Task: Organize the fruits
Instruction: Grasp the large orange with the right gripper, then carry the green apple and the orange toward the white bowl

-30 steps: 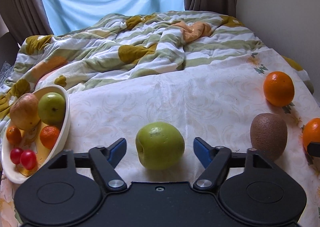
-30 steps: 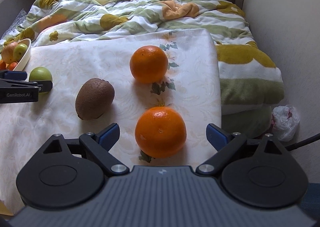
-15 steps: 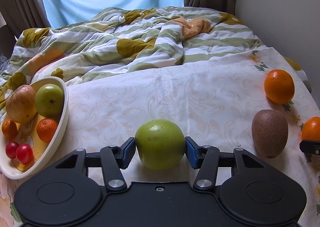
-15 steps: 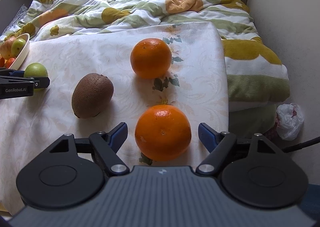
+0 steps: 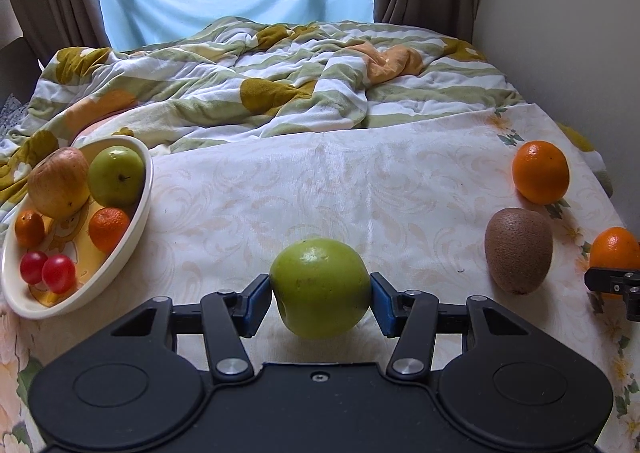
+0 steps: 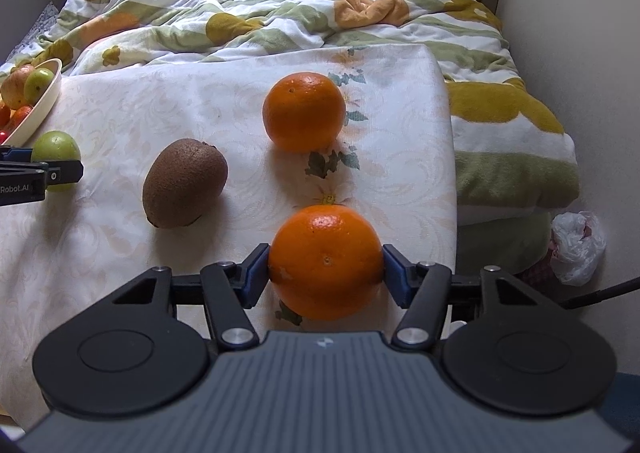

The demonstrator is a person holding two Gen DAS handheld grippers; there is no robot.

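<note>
Green and round, the apple [image 5: 320, 287] sits clamped in the left gripper [image 5: 320, 299]: both blue pads [image 5: 256, 303] press its sides, the jaws having just closed in on it. It hangs low over the cream patterned cloth [image 5: 340, 189], with its shadow just beneath (whether it is touching the cloth cannot be told). To its left stands the white bowl [image 5: 138, 209], which holds a reddish apple [image 5: 58, 181], another green apple [image 5: 116, 175], two small oranges [image 5: 109, 228] and two red cherry tomatoes [image 5: 58, 273].

The right gripper [image 6: 325, 273] has an orange [image 6: 325, 261] between its jaws, which have just been closing; both blue pads [image 6: 394, 273] touch the fruit's sides. This orange rests near the right edge of the cloth. A second orange [image 6: 304, 111] lies farther back, apart from the first, and a brown kiwi [image 6: 184, 182] lies to the left of the two. Behind the cloth a striped blanket [image 6: 260, 9] is rumpled across the bed. A white plastic bag [image 6: 578, 245] lies low by the wall.
</note>
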